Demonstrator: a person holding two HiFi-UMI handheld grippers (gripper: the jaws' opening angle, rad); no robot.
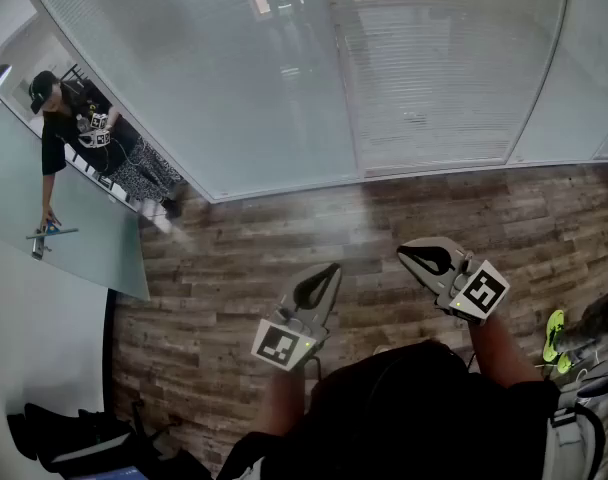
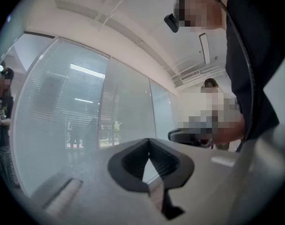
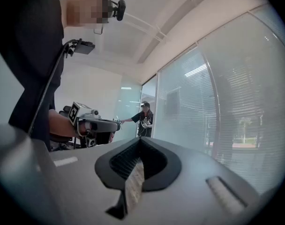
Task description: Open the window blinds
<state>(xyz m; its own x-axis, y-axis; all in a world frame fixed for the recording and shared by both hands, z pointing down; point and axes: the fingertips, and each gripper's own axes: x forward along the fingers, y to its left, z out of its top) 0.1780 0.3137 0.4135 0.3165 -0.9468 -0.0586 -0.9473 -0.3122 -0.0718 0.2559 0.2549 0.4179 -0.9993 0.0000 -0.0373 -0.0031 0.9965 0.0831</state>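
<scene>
The window blinds [image 1: 314, 68] hang lowered, with slats shut, behind a glass wall across the top of the head view; they also show as the blinds [image 2: 63, 116] and the blinds [image 3: 227, 102] in the gripper views. My left gripper [image 1: 327, 270] is held level over the wooden floor, well short of the glass, with its jaws shut and nothing between them. My right gripper [image 1: 412, 254] hangs beside it, likewise shut and empty. Seen from its own camera, the left gripper [image 2: 149, 142] has its tips touching, and so does the right gripper [image 3: 140, 140]. No cord or wand of the blinds is visible.
Another person [image 1: 64, 118] stands at the far left, leaning on a frosted glass panel [image 1: 74, 228]. Dark bags [image 1: 74, 438] lie at the bottom left. A yellow-green shoe [image 1: 554, 333] and a grey bag [image 1: 584, 428] are at the right. Wooden floor [image 1: 284, 228] runs up to the glass.
</scene>
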